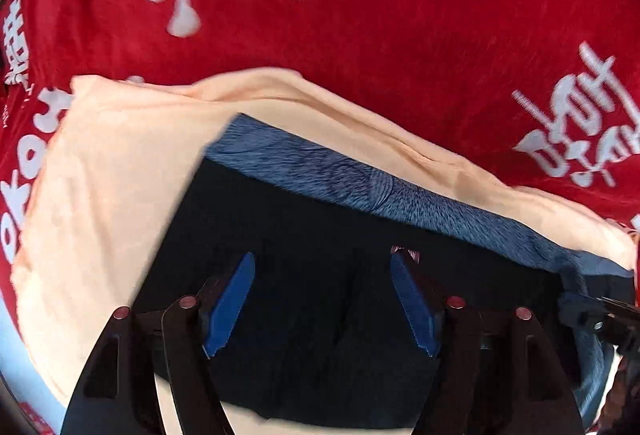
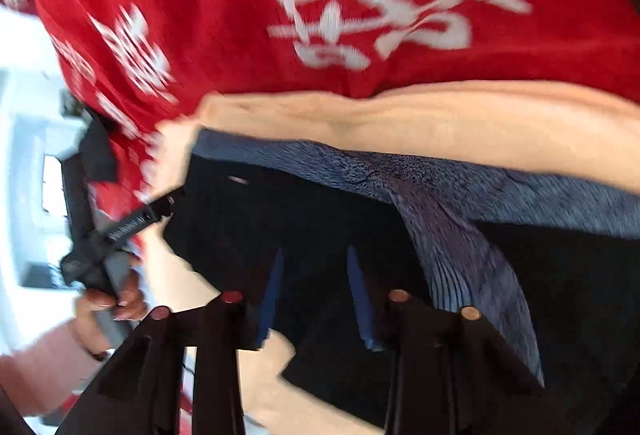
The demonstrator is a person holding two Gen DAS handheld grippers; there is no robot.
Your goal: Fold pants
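The black pants (image 1: 320, 235) with a fuzzy blue lining (image 1: 360, 175) lie on a peach cloth (image 1: 100, 195). My left gripper (image 1: 322, 267) is open just above the black fabric, blue pads (image 1: 232, 303) wide apart, holding nothing. In the right wrist view the same pants (image 2: 280, 215) show black with the blue lining (image 2: 440, 187) folded out. My right gripper (image 2: 316, 259) is open over the black fabric. The left gripper (image 2: 120, 231), held in a hand, shows at the pants' left edge.
A red blanket with white lettering (image 1: 400, 35) covers the surface beyond the peach cloth, seen also in the right wrist view (image 2: 240, 15). A pale floor or wall area (image 2: 24, 115) lies at the left. The frames are motion-blurred.
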